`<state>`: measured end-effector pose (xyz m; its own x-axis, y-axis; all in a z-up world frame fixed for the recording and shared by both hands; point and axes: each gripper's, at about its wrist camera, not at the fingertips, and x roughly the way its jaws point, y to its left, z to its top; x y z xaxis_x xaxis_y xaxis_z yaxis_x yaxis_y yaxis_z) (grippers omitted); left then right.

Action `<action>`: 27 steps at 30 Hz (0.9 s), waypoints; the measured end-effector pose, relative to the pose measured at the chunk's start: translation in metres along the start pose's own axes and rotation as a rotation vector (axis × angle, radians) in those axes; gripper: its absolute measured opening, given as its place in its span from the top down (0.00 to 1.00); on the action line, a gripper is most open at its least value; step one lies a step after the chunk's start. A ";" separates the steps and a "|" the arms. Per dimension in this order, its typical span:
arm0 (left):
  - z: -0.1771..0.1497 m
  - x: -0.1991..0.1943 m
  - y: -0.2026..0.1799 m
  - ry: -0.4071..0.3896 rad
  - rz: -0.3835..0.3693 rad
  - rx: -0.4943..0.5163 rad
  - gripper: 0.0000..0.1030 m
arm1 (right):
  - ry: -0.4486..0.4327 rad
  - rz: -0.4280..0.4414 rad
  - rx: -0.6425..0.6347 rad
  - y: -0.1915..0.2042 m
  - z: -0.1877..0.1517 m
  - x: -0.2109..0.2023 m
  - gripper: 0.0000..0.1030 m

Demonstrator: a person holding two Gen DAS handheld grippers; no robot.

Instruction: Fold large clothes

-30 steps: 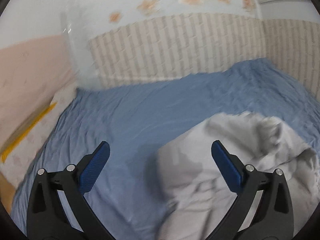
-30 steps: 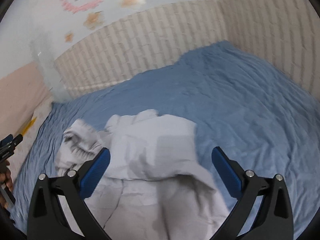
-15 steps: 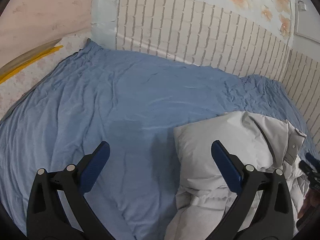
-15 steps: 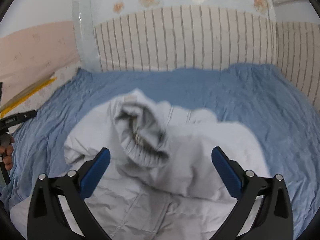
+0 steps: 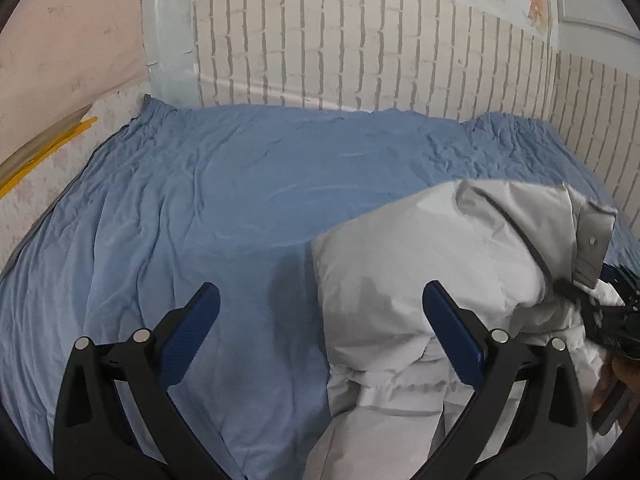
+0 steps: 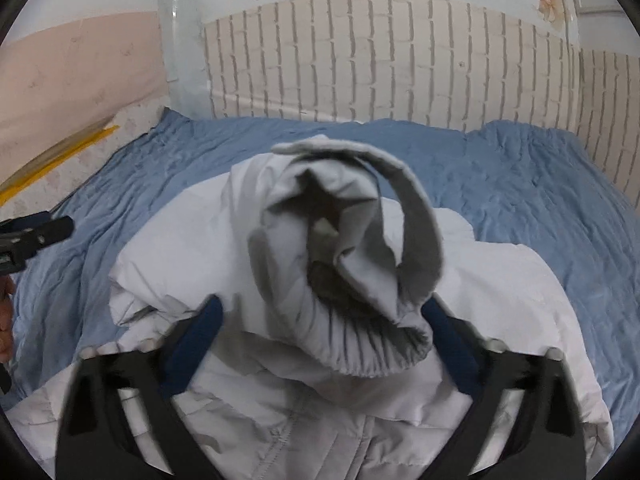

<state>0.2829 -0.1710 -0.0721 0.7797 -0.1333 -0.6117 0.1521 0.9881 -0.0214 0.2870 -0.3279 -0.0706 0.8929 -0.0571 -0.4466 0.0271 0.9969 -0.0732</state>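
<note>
Grey jacket (image 6: 192,264) lay bunched on the bed (image 5: 200,208). Left gripper (image 5: 320,312) was spread wide, empty; right gripper (image 6: 320,332) gaped around the ribbed cuff (image 6: 360,344).

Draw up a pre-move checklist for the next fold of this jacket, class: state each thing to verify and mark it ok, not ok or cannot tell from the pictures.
1. Left hand-held gripper open and holding nothing: ok.
2. Right hand-held gripper open, fingers either side of the bunched sleeve cuff, not clamped: ok.
3. White jacket lying flat, ready to fold: not ok; it is heaped and the sleeve stands up.
4. Bare blue bedsheet to the left of the jacket for spreading it: ok.
5. Jacket front closed: cannot tell; folds hide most of it.
6. Near hem of the jacket located: cannot tell; it runs out of both views.
</note>
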 end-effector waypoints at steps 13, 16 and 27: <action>0.004 -0.012 0.007 -0.019 0.023 -0.008 0.03 | -0.134 -0.196 0.437 -0.117 0.007 -0.076 0.90; 0.004 -0.010 0.005 -0.017 0.020 0.001 0.03 | 0.058 -0.222 0.531 -0.153 -0.019 -0.044 0.73; 0.006 -0.005 0.002 -0.017 0.035 0.015 0.03 | -0.091 -0.450 0.397 -0.126 0.013 -0.080 0.01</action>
<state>0.2832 -0.1684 -0.0640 0.7947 -0.1004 -0.5987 0.1340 0.9909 0.0118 0.2185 -0.4486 -0.0139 0.7892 -0.4901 -0.3701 0.5608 0.8207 0.1090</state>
